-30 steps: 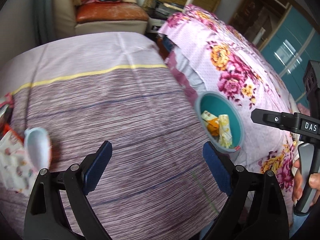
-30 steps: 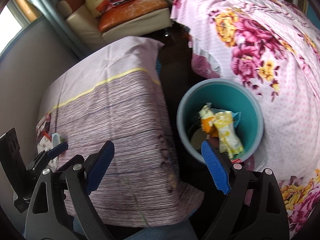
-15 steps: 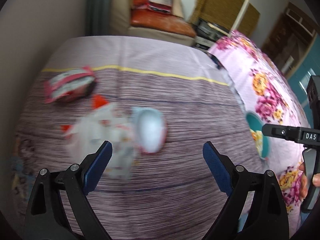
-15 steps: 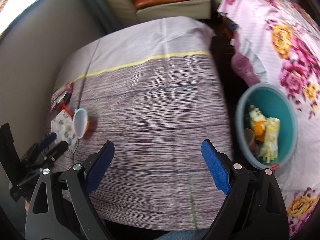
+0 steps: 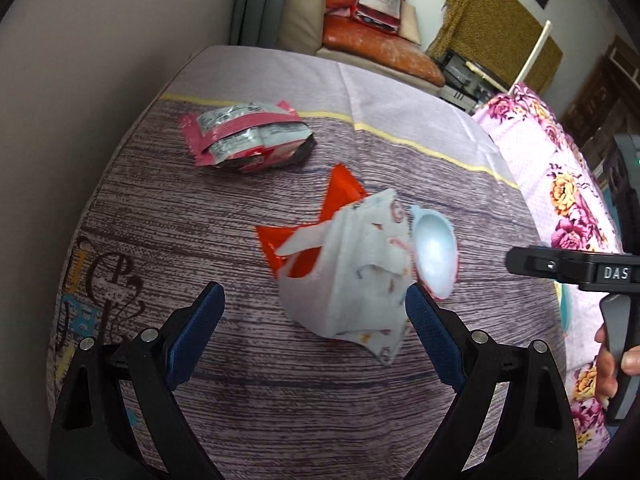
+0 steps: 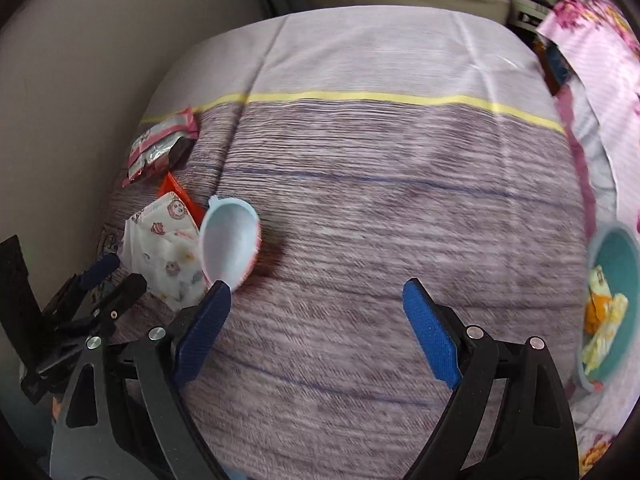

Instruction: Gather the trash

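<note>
Trash lies on the table's striped cloth (image 5: 280, 392): a white printed wrapper (image 5: 352, 276) over an orange wrapper (image 5: 340, 196), a pale empty cup (image 5: 434, 252) on its side beside them, and a pink and silver snack bag (image 5: 248, 138) farther back. My left gripper (image 5: 314, 316) hovers open just short of the white wrapper, nothing between its blue pads. My right gripper (image 6: 316, 316) is open over bare cloth, its left pad close to the cup (image 6: 230, 240); the white wrapper (image 6: 164, 256) and the snack bag (image 6: 160, 146) lie to its left. The teal bin (image 6: 612, 300) with trash inside stands at the right.
A flowered bedspread (image 5: 568, 184) borders the table on the right. A grey wall (image 6: 80, 80) runs along the left. A sofa with an orange cushion (image 5: 376, 46) stands behind the table. A hand (image 5: 612, 364) holds the other gripper's handle at the right edge.
Both grippers swung left from the bin side toward the trash pile. The wrappers and cup moved from the left edge to the centre of the left wrist view. Both stayed open.
</note>
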`<state>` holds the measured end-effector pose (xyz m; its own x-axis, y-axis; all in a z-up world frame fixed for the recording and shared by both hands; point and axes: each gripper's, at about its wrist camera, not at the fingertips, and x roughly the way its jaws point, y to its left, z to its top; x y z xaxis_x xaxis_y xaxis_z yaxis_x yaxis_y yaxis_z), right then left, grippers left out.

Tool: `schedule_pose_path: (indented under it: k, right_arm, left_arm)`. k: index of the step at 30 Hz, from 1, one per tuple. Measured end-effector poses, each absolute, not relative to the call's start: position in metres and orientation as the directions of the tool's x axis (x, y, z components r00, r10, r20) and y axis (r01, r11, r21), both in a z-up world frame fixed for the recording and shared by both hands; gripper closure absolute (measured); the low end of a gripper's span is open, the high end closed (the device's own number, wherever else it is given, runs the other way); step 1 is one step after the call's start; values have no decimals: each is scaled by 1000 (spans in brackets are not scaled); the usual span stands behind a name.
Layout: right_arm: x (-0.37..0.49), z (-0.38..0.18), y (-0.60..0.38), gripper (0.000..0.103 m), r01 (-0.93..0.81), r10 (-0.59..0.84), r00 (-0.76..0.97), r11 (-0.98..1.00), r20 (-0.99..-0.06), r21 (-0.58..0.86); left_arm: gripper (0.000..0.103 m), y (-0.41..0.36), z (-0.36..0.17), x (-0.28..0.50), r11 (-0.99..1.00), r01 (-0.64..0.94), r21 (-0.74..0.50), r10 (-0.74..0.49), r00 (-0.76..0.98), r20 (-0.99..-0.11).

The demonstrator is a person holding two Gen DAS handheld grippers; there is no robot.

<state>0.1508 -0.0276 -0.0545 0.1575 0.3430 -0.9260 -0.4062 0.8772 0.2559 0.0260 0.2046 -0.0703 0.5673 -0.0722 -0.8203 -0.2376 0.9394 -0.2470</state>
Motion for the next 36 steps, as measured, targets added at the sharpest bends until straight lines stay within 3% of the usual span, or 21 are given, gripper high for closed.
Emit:
schedule_pose_path:
  k: [4, 8, 10, 11, 13, 14, 16, 25, 36]
  right_arm:
    - [156, -66, -2, 37, -437, 354, 121, 858, -928, 270]
    - [162, -78, 18, 49, -458, 356, 101, 846, -929, 274]
    - [163, -84, 27, 59, -470, 367, 91, 836, -926, 285]
    - [163, -86, 29, 64, -473, 368, 89, 833, -926, 286]
    - [162, -91, 33, 75, -484, 370, 80, 826, -926, 288]
    - [161, -92, 34, 89, -487, 369, 81, 825, -926, 286]
    - [159, -90, 30, 96, -489, 381, 90, 822, -920, 292]
    - [153, -72, -15, 99, -459, 393, 165, 842, -905, 282]
    - [151, -58, -95, 99, -378, 358, 241, 891, -902, 252]
  left_arm:
    - [14, 209, -75, 27, 934, -253, -253, -66, 572, -818]
    - [32, 215, -73, 23, 930, -251, -268, -76, 584, -808]
    - [51, 215, -72, 21, 931, -241, -274, -84, 588, -804]
    - [56, 214, -72, 21, 931, -234, -279, -94, 586, -805]
    - [78, 211, -72, 20, 932, -214, -293, -120, 582, -804]
    - [81, 208, -72, 19, 934, -200, -297, -131, 580, -804]
    - [93, 200, -69, 19, 938, -180, -295, -140, 583, -801]
    - [97, 161, -64, 28, 918, -40, -394, -310, 547, -777]
    - [97, 121, -76, 43, 918, 4, -396, -350, 478, -806]
